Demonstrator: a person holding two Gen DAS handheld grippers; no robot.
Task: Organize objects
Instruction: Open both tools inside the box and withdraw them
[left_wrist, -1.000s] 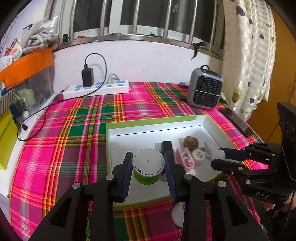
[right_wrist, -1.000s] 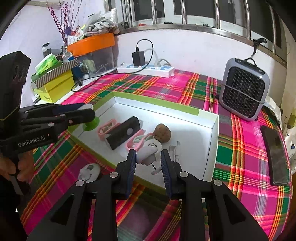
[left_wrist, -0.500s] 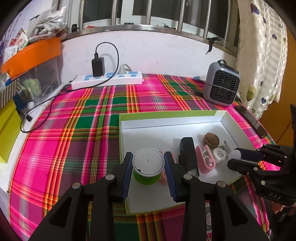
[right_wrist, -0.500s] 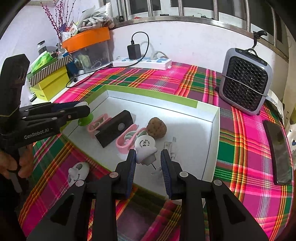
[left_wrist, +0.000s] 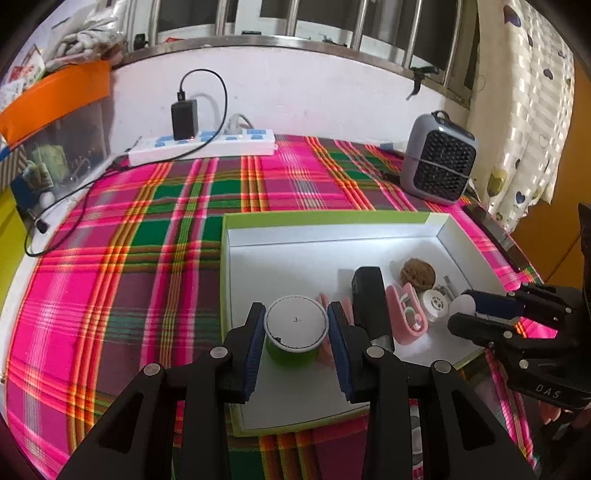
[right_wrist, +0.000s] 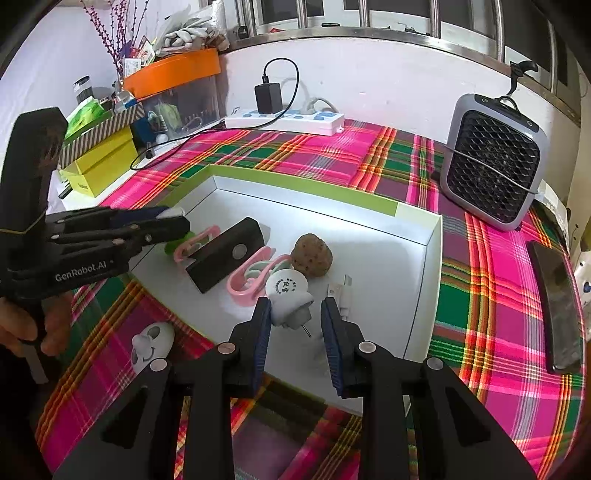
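My left gripper (left_wrist: 297, 328) is shut on a green cup with a white lid (left_wrist: 296, 323), held over the near left part of the white box with a green rim (left_wrist: 325, 218). In the right wrist view that left gripper (right_wrist: 177, 221) hangs over the box's left side. My right gripper (right_wrist: 295, 325) is shut on a white plug (right_wrist: 286, 290) above the box's near edge, a metal prong sticking out below. Inside the box lie a black block (right_wrist: 225, 258), pink clips (right_wrist: 247, 284), a brown nut-like ball (right_wrist: 310, 258) and a small white connector (right_wrist: 341, 291).
A small white face-shaped item (right_wrist: 151, 345) lies on the plaid cloth in front of the box. A grey fan heater (right_wrist: 491, 166) stands at the back right, a dark phone (right_wrist: 557, 302) at the right edge, and a power strip (left_wrist: 203, 147) by the wall. Yellow boxes (right_wrist: 99, 166) sit at the left.
The left gripper has sunk a little with the cup and swung, so the box now sits further right in its view. The right gripper and its plug have hardly moved.
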